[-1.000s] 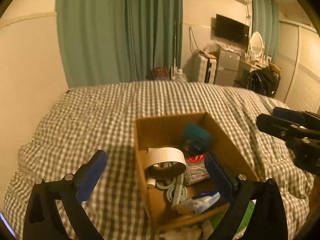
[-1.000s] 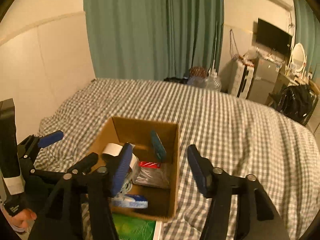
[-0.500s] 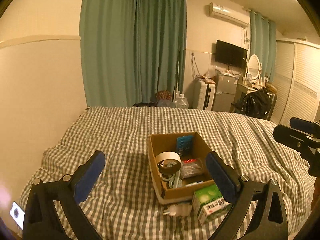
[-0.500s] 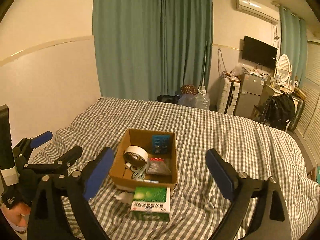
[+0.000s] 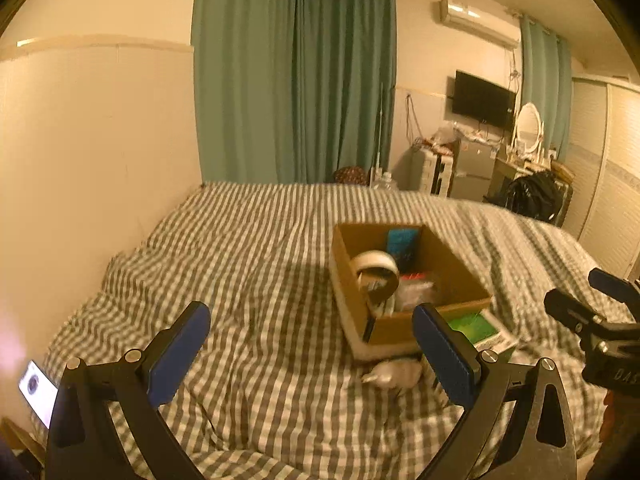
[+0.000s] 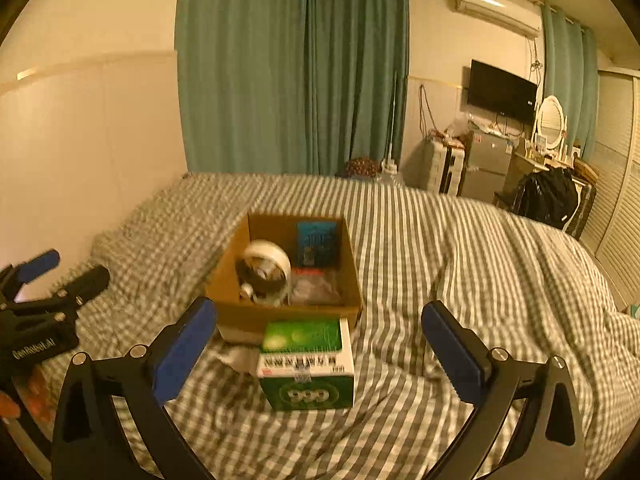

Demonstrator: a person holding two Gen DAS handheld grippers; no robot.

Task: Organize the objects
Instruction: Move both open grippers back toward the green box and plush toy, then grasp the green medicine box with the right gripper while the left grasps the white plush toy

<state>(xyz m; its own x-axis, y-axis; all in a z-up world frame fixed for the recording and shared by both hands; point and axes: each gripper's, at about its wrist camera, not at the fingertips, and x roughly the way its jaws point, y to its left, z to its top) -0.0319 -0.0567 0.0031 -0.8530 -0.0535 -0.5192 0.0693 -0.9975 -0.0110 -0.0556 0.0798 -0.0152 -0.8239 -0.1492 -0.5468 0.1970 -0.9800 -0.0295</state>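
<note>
An open brown cardboard box (image 6: 280, 312) sits on a bed covered in a green-and-white checked blanket (image 6: 460, 248), roughly at the middle of the bed. Its long axis runs away from the cameras toward the teal curtains (image 6: 296, 68). Inside, a white roll of tape (image 6: 266, 268) stands on edge at the left, a teal card pack (image 6: 318, 242) leans upright against the far wall, and a clear plastic bag with a red strip (image 6: 316, 286) lies at the right.

Touching the box's near wall is a green-and-white carton (image 6: 306, 362); the right wrist view shows its printed front and top, while the left wrist view shows only a green corner behind a claw finger. The left wrist view alone shows a small crumpled white object (image 5: 394, 374) on the blanket just in front of the box.

The left claw (image 5: 312, 356) hovers wide open, holding nothing, left of the box. The right claw (image 6: 320, 354) hovers wide open and empty, straddling the carton from above.

Bare blanket spreads widely around the box. A cream wall (image 5: 92, 140) bounds the bed's left edge.
</note>
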